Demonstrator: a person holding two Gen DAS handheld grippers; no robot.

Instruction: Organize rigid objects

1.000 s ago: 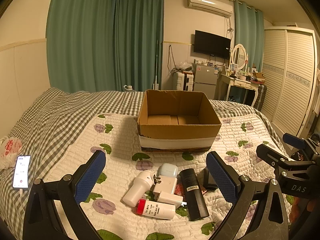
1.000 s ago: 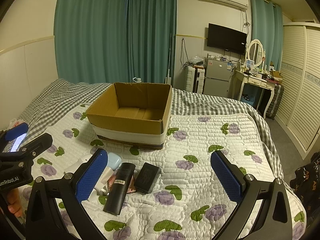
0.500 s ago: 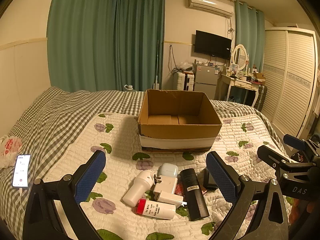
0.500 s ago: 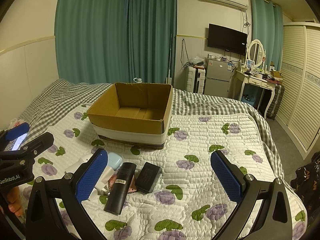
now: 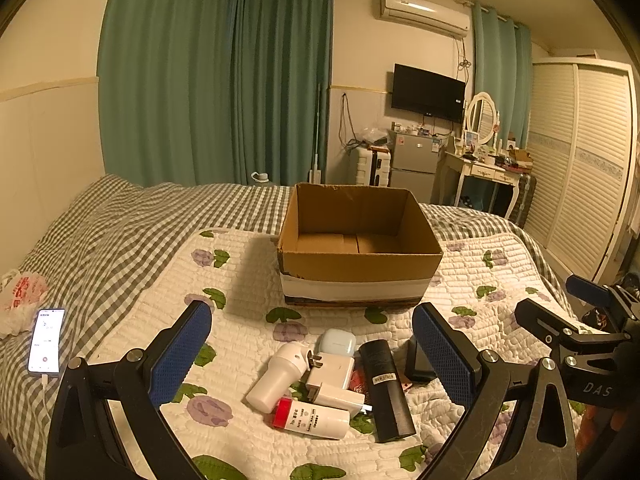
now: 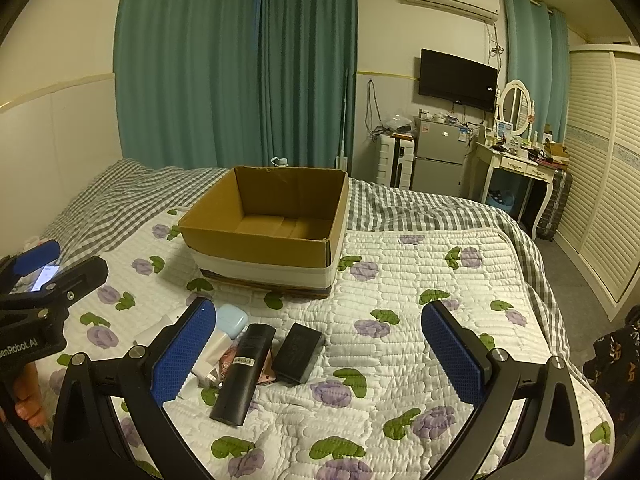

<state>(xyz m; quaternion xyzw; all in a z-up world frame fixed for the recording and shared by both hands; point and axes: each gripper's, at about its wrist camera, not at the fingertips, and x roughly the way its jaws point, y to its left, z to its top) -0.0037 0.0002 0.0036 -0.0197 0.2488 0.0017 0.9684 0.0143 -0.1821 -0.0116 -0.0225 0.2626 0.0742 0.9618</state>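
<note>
An open, empty cardboard box (image 5: 356, 276) (image 6: 260, 256) stands on the quilted bed. In front of it lies a cluster: a white bottle (image 5: 276, 376), a red-capped white tube (image 5: 312, 418), white plug chargers (image 5: 330, 372), a pale blue case (image 5: 337, 342) (image 6: 231, 318), a long black bar (image 5: 386, 390) (image 6: 244, 368) and a black box (image 6: 299, 352). My left gripper (image 5: 312, 354) is open and empty, above the cluster. My right gripper (image 6: 320, 356) is open and empty, to the right of the cluster.
A lit phone (image 5: 46, 340) and a plastic bag (image 5: 20, 292) lie at the bed's left edge. The floral quilt (image 6: 420, 320) stretches right of the objects. A dresser (image 6: 516, 168), fridge and wardrobe stand beyond the bed.
Both grippers have drifted very slightly; the view shifted a little. The objects and box have not moved.
</note>
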